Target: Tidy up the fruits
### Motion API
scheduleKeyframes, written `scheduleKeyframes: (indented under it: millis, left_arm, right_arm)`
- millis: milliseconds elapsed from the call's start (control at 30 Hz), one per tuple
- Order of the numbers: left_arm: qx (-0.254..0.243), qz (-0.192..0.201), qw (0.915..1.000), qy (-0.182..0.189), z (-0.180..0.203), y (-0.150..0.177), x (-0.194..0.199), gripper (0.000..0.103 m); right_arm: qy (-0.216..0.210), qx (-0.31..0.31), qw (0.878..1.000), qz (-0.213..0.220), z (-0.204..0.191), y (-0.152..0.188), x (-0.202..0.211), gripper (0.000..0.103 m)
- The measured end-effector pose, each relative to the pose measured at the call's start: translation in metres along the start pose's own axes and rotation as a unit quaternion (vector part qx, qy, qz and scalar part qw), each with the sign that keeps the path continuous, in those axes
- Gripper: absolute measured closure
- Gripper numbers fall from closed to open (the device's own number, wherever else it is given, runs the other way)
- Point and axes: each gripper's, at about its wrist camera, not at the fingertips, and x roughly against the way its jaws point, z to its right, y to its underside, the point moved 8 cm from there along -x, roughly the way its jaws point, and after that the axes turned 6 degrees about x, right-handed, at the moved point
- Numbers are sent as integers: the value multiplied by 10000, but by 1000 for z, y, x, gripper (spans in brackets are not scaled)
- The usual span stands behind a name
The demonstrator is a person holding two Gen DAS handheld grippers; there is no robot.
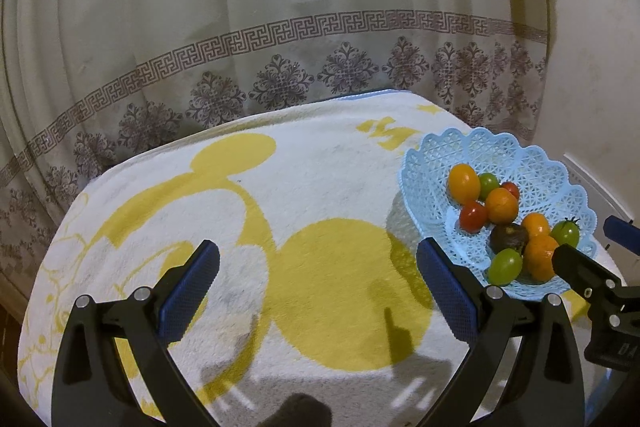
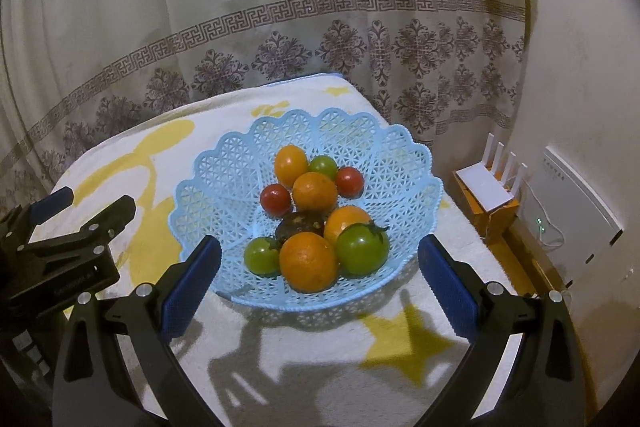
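Note:
A light blue lattice basket [image 2: 224, 179] [image 1: 432, 163] stands on a white and yellow towel and holds several fruits: oranges [image 2: 308, 261], green tomatoes [image 2: 362, 247], red tomatoes [image 2: 275, 199] and a dark fruit [image 2: 298, 223]. My right gripper [image 2: 320, 263] is open, its blue pads either side of the basket's near rim, touching nothing. Left of the basket, my left gripper [image 1: 318, 263] hangs wide open over the bare towel with nothing between its fingers. In the right wrist view the left gripper [image 2: 94, 203] shows at the left edge.
The towel [image 1: 320, 167] covers a small table that ends at a patterned curtain [image 1: 280, 27] behind. To the right, past the table's edge, stand a white router [image 2: 490, 183] on an orange box and a white device [image 2: 568, 203] against the wall.

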Motion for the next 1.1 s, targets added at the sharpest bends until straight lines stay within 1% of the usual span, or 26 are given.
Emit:
scheduleKeyframes:
  millis: [133, 1100]
  left_arm:
    - [22, -86, 9999, -129, -3, 3, -4, 5]
    - [-94, -156, 9998, -80, 0, 8, -7, 5]
  right_arm:
    - [-1, 22, 10000, -36, -1, 2, -3, 3]
    - [38, 127, 9999, -59, -6, 5, -7, 3]
